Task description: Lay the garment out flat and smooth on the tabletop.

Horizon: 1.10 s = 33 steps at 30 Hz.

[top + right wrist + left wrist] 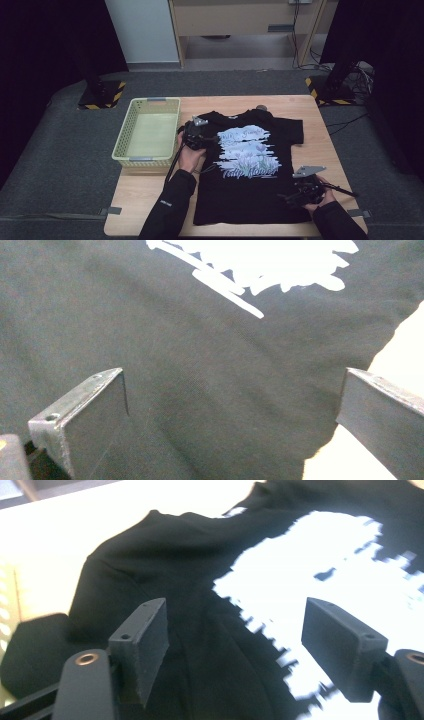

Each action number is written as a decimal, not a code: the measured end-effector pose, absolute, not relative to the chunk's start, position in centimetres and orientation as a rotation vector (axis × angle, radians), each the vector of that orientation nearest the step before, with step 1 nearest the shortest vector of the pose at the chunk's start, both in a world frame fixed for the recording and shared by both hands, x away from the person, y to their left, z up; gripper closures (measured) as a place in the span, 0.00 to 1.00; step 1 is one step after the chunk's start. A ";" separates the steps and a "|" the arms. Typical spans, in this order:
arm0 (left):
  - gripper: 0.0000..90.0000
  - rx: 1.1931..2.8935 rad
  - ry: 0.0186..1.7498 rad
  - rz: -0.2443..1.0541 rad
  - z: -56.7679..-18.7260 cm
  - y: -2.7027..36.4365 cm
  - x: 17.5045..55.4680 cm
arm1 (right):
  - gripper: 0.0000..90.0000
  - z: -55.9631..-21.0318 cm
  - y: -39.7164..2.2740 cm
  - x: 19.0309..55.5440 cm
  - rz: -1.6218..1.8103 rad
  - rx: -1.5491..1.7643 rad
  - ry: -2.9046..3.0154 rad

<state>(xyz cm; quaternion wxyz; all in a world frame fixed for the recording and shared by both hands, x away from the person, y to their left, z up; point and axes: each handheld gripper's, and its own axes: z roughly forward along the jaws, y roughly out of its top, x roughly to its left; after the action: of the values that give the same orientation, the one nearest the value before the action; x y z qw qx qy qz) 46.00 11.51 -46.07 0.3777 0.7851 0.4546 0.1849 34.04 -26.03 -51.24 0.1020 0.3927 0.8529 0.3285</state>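
Observation:
A black T-shirt point(250, 170) with a pale printed design lies spread flat on the wooden table point(150, 200). My left gripper point(196, 135) hovers over the shirt's left shoulder, near the sleeve. In the left gripper view its jaws stand wide apart above the shirt point(200, 605), with nothing between the pads. My right gripper point(300, 192) is low over the shirt's lower right hem. In the right gripper view its jaws are spread wide over the black cloth point(200, 365), close to the hem edge, and grip nothing.
A pale yellow-green plastic basket point(147, 131) stands on the table's left side, beside the shirt's left sleeve. A small round object point(261, 107) lies at the table's far edge behind the collar. Bare wood point(330, 150) runs along the right of the shirt.

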 end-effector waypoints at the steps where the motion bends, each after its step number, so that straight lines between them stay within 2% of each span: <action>1: 0.27 2.016 1.149 0.467 -46.0 11.7 45.3 | 0.01 -51.1 -26.2 34.0 0.981 1.166 2.502; 8: 0.25 2.041 1.084 0.426 -46.8 13.5 40.6 | 0.01 -50.2 -27.1 34.1 1.032 1.235 2.387; 17: 0.20 2.096 1.104 0.431 -48.6 16.1 36.5 | 0.01 -50.2 -28.5 34.3 1.047 1.328 2.290; 23: 0.15 2.113 1.116 0.398 -49.6 17.6 34.5 | 0.01 -50.3 -29.6 34.4 1.018 1.385 2.239; 27: 0.14 2.184 1.104 0.443 -50.4 18.3 33.8 | 0.01 -50.7 -30.3 34.7 0.974 1.427 2.214; 33: 0.11 2.162 1.187 0.425 -51.3 20.5 32.9 | 0.01 -51.1 -31.3 35.0 0.946 1.481 2.170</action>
<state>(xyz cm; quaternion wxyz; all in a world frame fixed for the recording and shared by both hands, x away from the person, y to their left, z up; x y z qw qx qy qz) 32.90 20.48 -51.26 0.3138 0.8202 0.4504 0.1611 35.01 -31.27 -51.05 0.1739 0.5223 0.7652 0.3337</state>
